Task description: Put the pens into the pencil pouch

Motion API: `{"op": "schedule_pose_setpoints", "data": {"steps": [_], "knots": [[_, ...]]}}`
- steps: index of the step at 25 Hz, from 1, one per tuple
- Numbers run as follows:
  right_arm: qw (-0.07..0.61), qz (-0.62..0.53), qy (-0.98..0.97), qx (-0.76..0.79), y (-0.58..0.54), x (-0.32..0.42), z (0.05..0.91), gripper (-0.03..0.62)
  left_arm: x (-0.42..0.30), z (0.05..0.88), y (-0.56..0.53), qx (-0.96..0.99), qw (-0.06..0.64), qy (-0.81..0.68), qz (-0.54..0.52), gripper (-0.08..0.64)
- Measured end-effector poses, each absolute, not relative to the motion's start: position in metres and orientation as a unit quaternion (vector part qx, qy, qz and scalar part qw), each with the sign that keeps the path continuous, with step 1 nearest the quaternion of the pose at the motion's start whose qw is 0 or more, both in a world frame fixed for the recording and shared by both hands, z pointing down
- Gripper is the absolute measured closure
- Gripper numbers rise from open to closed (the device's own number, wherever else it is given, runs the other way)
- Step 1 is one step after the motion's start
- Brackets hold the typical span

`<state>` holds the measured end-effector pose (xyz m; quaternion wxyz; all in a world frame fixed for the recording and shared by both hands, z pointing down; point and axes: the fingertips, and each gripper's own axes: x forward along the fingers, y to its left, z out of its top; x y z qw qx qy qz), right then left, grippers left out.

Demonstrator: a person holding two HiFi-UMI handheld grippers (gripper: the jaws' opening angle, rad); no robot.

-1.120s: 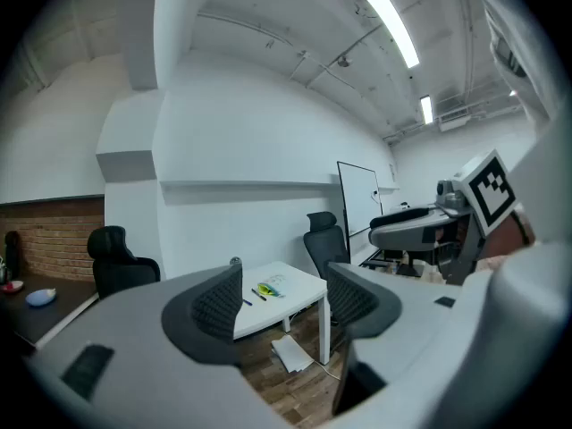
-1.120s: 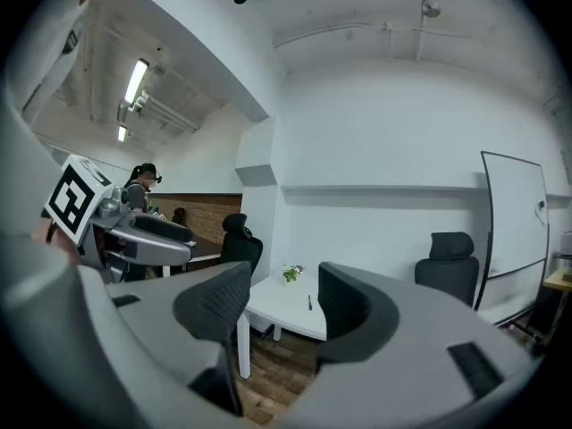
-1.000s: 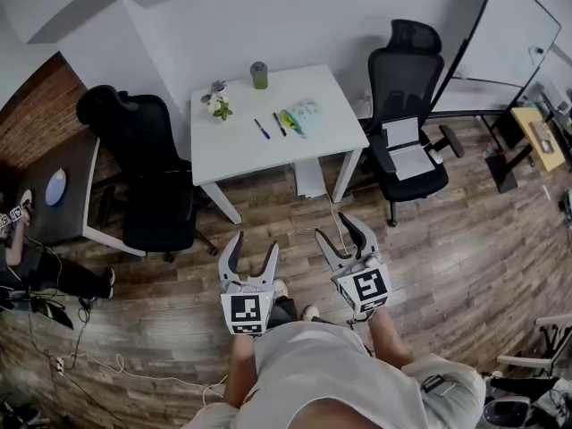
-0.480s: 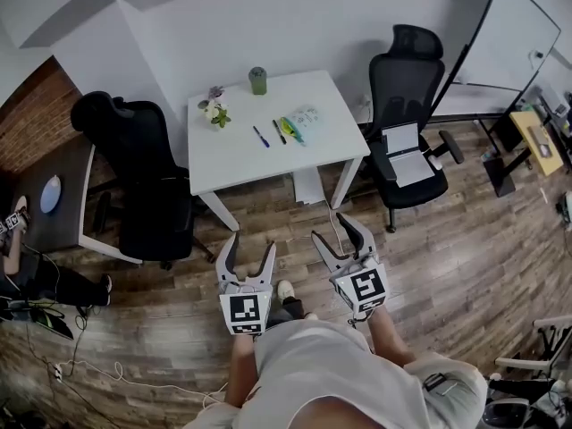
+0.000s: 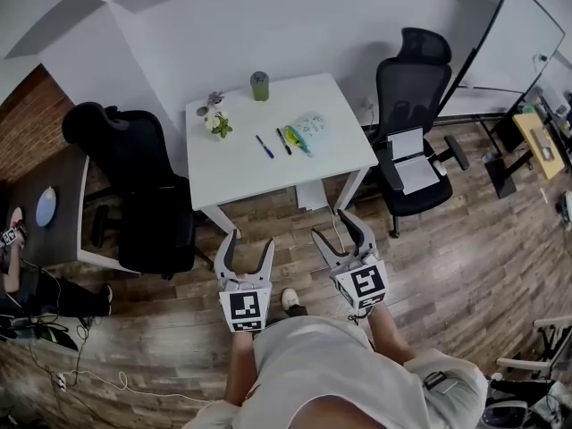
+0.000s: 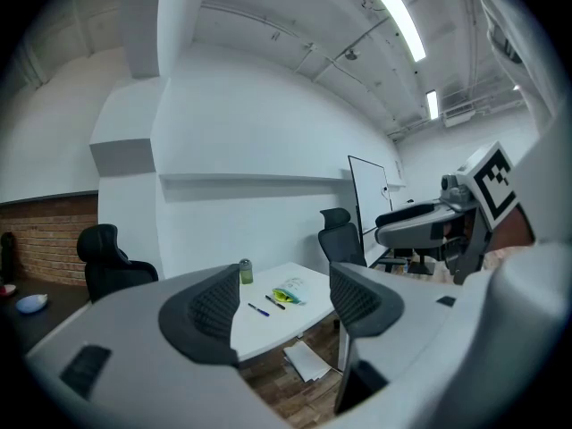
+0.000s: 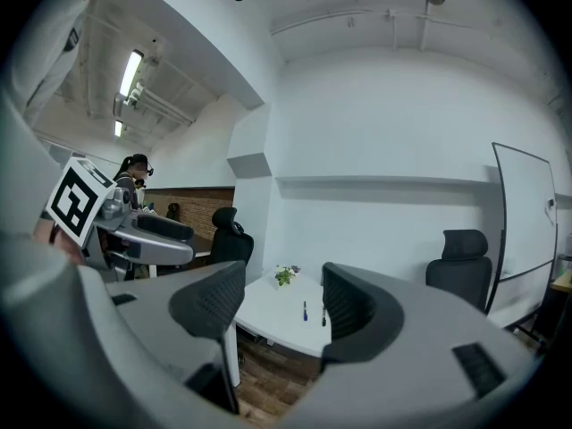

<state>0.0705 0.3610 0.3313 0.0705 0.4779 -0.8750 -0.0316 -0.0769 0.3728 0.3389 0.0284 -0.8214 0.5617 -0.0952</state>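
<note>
The white counter [image 5: 259, 172] stands against the far wall. The person faces it from the wood floor [image 5: 447, 239], well back from its near edge, with both tools held out level in front.

The left tool [image 5: 248, 242] has its jaws spread apart, and they have just been opening wider. Nothing is between them; the left gripper view shows only the distant counter through the gap. The right tool [image 5: 333, 227] is spread wide too, its jaws also having just been opening, with nothing between the pads.

Near the middle of the counter lie the blue pen [image 5: 264, 146] and the black pen [image 5: 283, 140], side by side but not touching, both slanted. Just right of the black pen, toward the right edge, lies the pencil pouch [image 5: 309, 129]. It is pale with a yellow-green patch at its left end; I cannot tell whether that patch is a pen or part of the pouch.

A green cup [image 5: 259, 86] stands upright at the far edge, and a small potted plant [image 5: 216, 121] sits near the far left corner. One black office chair [image 5: 134, 177] stands beside the left edge. A second chair [image 5: 411, 88] stands beside the right edge with white sheets [image 5: 413, 161] on its seat. More white paper [image 5: 311, 195] lies on the floor under the counter. A whiteboard [image 5: 514, 43] stands at the right of the room.
</note>
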Motion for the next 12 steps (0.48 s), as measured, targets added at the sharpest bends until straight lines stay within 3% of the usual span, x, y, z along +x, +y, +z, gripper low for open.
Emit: {"op": "schedule_pose_setpoints", "data": {"steps": [12], "knots": [[0.073, -0.037, -0.866, 0.493, 0.311, 0.052, 0.328, 0.328, -0.096, 0.335, 0.318, -0.828, 0.036, 0.552, -0.090, 0.247]]}}
